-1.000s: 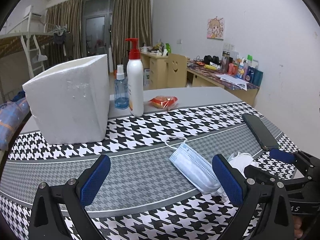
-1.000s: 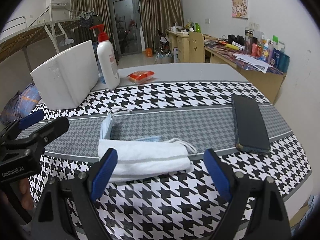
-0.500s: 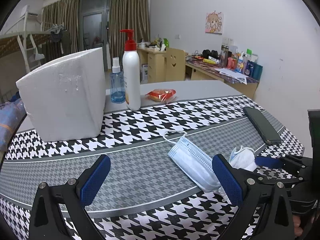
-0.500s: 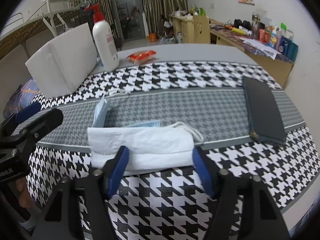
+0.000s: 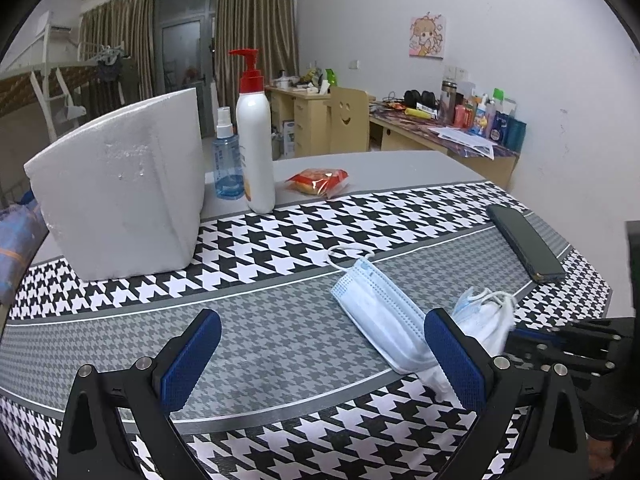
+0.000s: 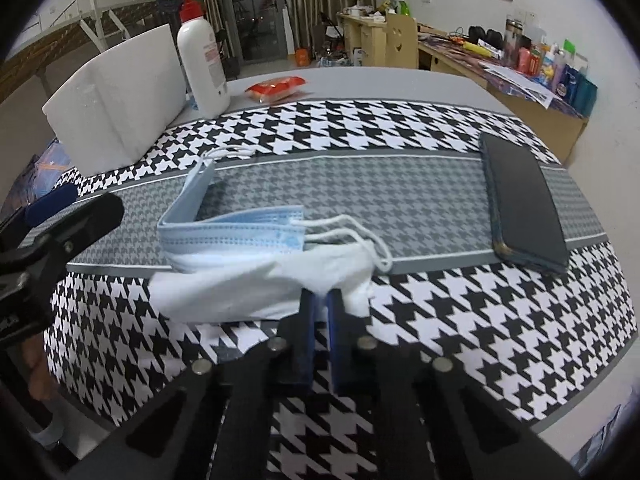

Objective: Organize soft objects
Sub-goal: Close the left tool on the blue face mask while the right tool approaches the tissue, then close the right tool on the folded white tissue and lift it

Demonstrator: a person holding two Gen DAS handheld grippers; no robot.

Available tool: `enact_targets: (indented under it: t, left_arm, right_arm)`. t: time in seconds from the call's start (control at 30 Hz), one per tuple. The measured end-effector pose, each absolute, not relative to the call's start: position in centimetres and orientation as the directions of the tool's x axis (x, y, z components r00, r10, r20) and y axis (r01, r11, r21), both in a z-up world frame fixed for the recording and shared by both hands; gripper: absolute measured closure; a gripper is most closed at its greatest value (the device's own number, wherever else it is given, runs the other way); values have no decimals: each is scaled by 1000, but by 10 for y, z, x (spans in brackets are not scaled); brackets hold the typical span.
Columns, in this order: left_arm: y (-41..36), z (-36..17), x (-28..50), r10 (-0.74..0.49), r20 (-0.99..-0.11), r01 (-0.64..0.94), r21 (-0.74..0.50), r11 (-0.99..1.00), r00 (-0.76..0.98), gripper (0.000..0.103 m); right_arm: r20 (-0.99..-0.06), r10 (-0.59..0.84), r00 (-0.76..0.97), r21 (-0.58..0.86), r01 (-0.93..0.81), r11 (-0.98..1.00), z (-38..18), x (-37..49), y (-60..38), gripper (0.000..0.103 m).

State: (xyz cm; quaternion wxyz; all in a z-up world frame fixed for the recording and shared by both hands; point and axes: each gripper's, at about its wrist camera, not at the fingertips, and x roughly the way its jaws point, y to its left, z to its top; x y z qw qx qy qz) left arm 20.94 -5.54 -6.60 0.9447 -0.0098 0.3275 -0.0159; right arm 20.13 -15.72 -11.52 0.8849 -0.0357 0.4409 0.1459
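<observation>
Pinching the near long edge of the white folded mask (image 6: 256, 288) at the bench's near edge, our right gripper (image 6: 320, 300) sits clamped mid-length; our left gripper (image 5: 320, 360) hangs wide open, empty, beside the blue mask (image 5: 376, 320).

White mask (image 6: 256, 284): folded, near edge of the houndstooth cloth (image 6: 440, 184), bunched where pinched at its near edge; blue mask (image 6: 240, 232): folded, lying just behind, touching it, ear loops (image 6: 352, 236) trailing right; far end extends leftward and away.
</observation>
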Motion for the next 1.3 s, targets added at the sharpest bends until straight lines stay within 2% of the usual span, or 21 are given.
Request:
enact_targets:
  t: [0.23, 0.3, 0.4, 0.47, 0.6, 0.73, 0.83, 0.9, 1.03, 1.07, 1.1, 1.3]
  left_arm:
    - [-65, -68, 216, -37, -622, 36, -13, 999, 782, 1]
    - [-70, -70, 216, -57, -632, 64, -11, 998, 773, 1]
    - [-77, -73, 216, -73, -638, 94, -1, 996, 766, 2]
    - [-82, -76, 217, -75, -641, 112, 17, 994, 763, 5]
    - [-95, -83, 224, -98, -669, 168, 40, 985, 737, 20]
    - [-103, -89, 227, -103, -685, 199, 63, 978, 722, 22]
    - [-109, -92, 231, -114, -694, 225, 71, 972, 711, 36]
    - [-111, -96, 236, -125, -715, 240, 61, 969, 688, 47]
    - [-112, -99, 240, -144, -734, 253, 39, 967, 664, 56]
    - [-112, -100, 242, -157, -741, 260, 24, 965, 653, 67]
    - [-112, -101, 243, -161, -746, 263, 18, 965, 646, 72]
    - [-112, -102, 244, -176, -748, 265, 0, 964, 640, 86]
  right_arm:
    - [-760, 167, 628, 5, -252, 968, -101, 185, -176, 94]
    - [-764, 164, 624, -4, -259, 966, -102, 185, -176, 90]
    - [-757, 161, 634, -10, -258, 966, -102, 184, -178, 55]
    - [-739, 165, 653, -13, -259, 966, -100, 181, -180, 50]
    - [-735, 177, 654, 1, -260, 966, -99, 181, -183, 49]
    - [-743, 189, 643, 21, -259, 966, -103, 183, -184, 48]
    - [-747, 196, 636, 31, -261, 965, -105, 182, -184, 47]
    - [-744, 203, 637, 34, -267, 963, -106, 181, -183, 41]
    - [-736, 216, 641, 43, -275, 961, -105, 178, -182, 38]
    - [-737, 218, 640, 44, -276, 960, -105, 178, -181, 38]
    - [-737, 219, 639, 44, -278, 960, -105, 177, -181, 38]
    - [-742, 225, 632, 53, -279, 959, -107, 177, -179, 37]
